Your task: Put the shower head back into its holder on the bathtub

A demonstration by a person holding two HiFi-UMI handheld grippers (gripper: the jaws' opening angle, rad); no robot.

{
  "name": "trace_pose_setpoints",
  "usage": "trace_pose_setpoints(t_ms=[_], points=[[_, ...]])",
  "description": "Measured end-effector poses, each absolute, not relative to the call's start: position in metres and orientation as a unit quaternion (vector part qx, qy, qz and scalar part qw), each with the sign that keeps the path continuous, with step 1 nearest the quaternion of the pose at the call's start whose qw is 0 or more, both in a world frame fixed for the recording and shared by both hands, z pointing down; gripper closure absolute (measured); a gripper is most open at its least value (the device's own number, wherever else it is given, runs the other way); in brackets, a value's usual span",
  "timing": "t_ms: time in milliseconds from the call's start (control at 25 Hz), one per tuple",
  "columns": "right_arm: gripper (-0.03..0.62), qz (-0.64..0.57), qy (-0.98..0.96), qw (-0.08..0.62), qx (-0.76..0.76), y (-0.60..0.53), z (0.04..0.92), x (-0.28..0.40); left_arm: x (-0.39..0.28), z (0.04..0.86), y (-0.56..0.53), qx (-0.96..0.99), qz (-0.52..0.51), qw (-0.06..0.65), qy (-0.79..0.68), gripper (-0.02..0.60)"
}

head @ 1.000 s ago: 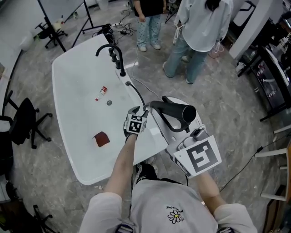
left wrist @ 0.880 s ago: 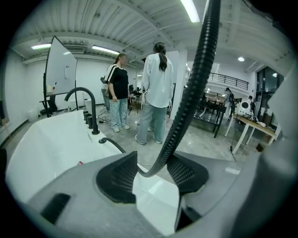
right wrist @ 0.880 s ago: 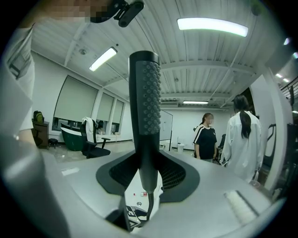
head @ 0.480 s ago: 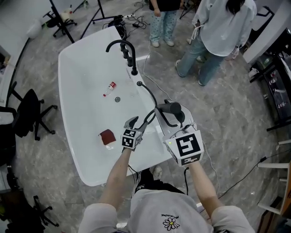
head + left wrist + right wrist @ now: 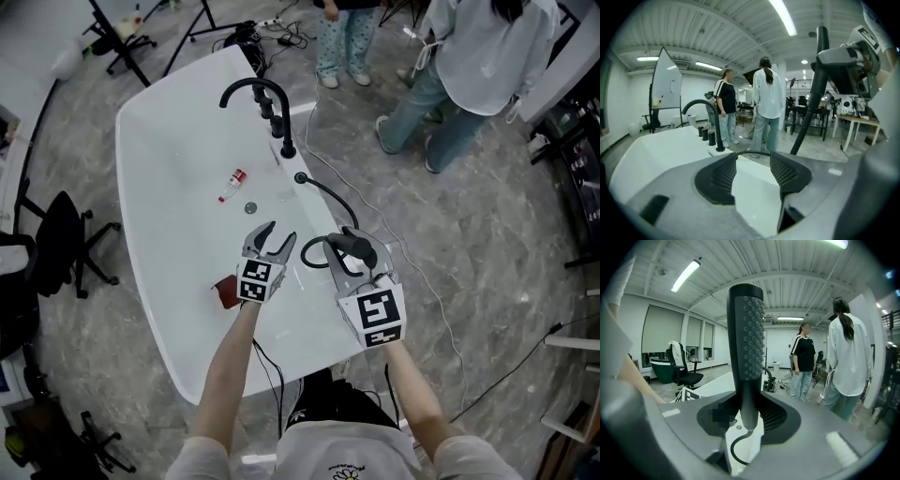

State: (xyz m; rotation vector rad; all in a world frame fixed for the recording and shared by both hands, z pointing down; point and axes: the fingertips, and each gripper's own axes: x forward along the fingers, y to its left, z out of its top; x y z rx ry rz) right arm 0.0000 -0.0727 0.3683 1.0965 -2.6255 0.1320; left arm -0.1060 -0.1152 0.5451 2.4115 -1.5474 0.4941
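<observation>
Two grippers work at the white oval bathtub (image 5: 159, 178); right gripper (image 5: 349, 267) is clamped on the handle of the black stick-shaped shower head (image 5: 357, 247), held by the tub's rim; left gripper (image 5: 276, 242) sits just beside, jaws just opened wide, nothing between them.

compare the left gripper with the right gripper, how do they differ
The left gripper is empty, and its jaws stand apart, having just been opening. The right gripper is shut on the handle of the shower head. In the head view, the left gripper is over the inside of the bathtub, while the right gripper is by its rim. Both point toward the faucet.
</observation>
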Motion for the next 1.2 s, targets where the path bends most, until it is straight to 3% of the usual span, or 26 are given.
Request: trace_pose_setpoints(t_ms=[160, 400, 1000, 1080, 1200], points=[[0.453, 0.063, -0.907, 0.143, 0.392, -0.093, 0.389, -0.003, -0.089, 0.575, -0.177, 0.857, 0.228, 0.047, -0.46, 0.36], [0.453, 0.075, -0.904, 0.142, 0.395, -0.123, 0.405, -0.004, -0.061, 0.637, -0.254, 0.871, 0.292, -0.004, -0.396, 0.36], [0.453, 0.119, -0.892, 0.147, 0.411, -0.158, 0.429, 0.006, 0.013, 0.695, -0.262, 0.87, 0.425, -0.18, -0.175, 0.324], [0.453, 0.118, -0.891, 0.148, 0.413, -0.16, 0.43, 0.008, 0.016, 0.697, -0.263, 0.865, 0.432, -0.19, -0.173, 0.42], [0.453, 0.113, -0.891, 0.134, 0.418, -0.165, 0.421, 0.011, 0.013, 0.683, -0.273, 0.875, 0.398, -0.177, -0.213, 0.488]])
